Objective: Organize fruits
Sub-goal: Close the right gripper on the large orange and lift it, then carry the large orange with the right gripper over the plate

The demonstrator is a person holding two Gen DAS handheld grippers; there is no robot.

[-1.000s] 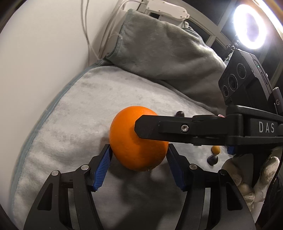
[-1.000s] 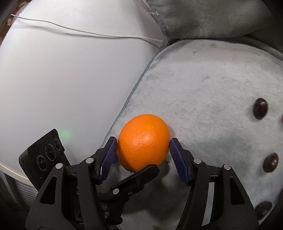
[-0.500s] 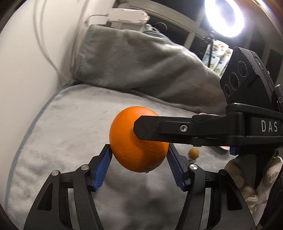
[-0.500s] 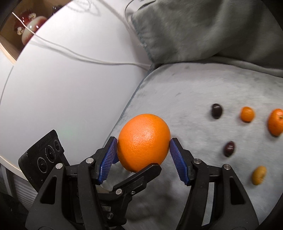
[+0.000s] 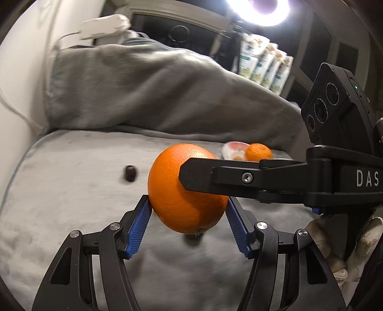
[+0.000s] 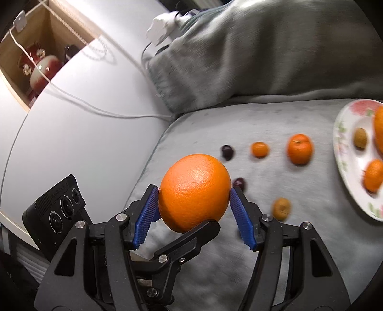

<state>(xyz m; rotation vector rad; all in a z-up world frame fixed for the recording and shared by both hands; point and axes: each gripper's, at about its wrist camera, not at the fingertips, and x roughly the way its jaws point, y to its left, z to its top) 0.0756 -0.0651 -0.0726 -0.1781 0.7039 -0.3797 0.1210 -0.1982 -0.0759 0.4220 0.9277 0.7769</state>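
Note:
A large orange (image 5: 184,191) (image 6: 195,191) is held in the air above the grey blanket (image 5: 71,191) by both grippers at once. My left gripper (image 5: 188,213) is shut on it from below. My right gripper (image 6: 194,205) is shut on it too, its arm crossing the left wrist view from the right. Small fruits lie on the blanket: two dark grapes (image 6: 227,152) (image 6: 239,183), a small orange (image 6: 260,149), a mandarin (image 6: 299,148) and a yellowish fruit (image 6: 281,208). A floral plate (image 6: 342,148) at the right holds more fruit.
A bunched grey blanket (image 6: 263,52) rises behind the flat area. A white table (image 6: 83,107) with cables lies to the left of the blanket. A bright ring light (image 5: 258,12) and bottles (image 5: 263,64) stand at the back.
Both grippers have lifted the orange higher and tilted up. More of the blanket, the row of small fruits and the plate have come into view.

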